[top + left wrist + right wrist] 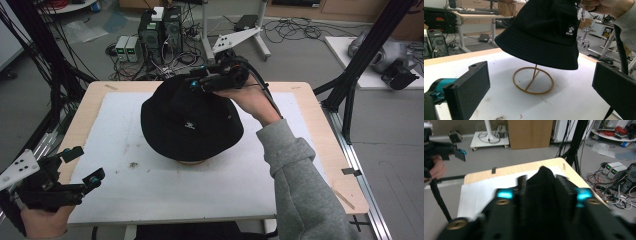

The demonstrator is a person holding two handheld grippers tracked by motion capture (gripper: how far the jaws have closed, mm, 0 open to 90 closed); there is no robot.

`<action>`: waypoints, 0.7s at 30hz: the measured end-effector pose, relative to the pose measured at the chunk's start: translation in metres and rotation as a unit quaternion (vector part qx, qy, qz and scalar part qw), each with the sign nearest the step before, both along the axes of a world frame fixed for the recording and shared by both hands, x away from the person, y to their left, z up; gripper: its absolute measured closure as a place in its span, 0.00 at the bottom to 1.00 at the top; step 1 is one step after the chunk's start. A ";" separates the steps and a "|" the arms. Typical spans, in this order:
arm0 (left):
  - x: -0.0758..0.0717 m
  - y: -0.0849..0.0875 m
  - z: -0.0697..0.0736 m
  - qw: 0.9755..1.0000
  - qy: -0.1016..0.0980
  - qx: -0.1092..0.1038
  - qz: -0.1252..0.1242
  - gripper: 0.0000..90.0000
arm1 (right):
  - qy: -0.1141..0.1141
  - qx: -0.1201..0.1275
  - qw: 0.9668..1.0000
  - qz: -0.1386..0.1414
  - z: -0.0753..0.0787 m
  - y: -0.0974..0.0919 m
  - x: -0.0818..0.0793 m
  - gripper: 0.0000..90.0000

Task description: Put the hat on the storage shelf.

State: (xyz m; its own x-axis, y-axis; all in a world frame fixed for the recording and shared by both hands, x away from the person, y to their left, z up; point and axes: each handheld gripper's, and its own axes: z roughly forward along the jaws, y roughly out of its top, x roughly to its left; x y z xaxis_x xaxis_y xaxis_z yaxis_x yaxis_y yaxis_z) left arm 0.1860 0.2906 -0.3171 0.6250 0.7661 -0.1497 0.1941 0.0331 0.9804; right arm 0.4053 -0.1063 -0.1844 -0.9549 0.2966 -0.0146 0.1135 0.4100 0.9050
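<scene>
Careful: the hat is only half settled on its stand

Right now your right gripper sits at the far top of the black bucket hat, and in the right gripper view a ridge of its dark cloth stands up between the two jaws. That view is blurred, so you cannot tell for certain whether the pads are pressing on the fabric or merely flanking it. The hat hangs over the gold wire stand, whose ring base rests on the white mat near the middle of the wooden table; in the left gripper view the brim sits tilted, lower on one side.

The main risk, as I judge it, is that the crown is not centred on the stand's post. If you let go or pull away with cloth caught on a pad, the hat may drag sideways and slide off, or the light stand could tip over with it.

Your left gripper rests released at the near left corner, well apart from the hat, its jaws wide with nothing between them. It is not steadying the stand, so any sideways tug has nothing to resist it.
</scene>
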 end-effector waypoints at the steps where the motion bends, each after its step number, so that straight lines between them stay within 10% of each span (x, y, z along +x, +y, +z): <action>1: 0.000 0.000 0.000 1.000 0.001 0.001 0.000 0.02 | 0.004 0.003 1.000 -0.004 0.000 0.000 0.000 0.53; 9: 0.000 0.000 0.000 1.000 0.001 0.002 0.000 0.02 | -0.008 0.025 0.999 -0.034 0.001 -0.001 0.000 0.13; 21: 0.000 0.000 0.001 1.000 -0.003 0.001 0.000 0.02 | 0.006 0.034 0.999 -0.035 0.002 -0.007 0.001 0.11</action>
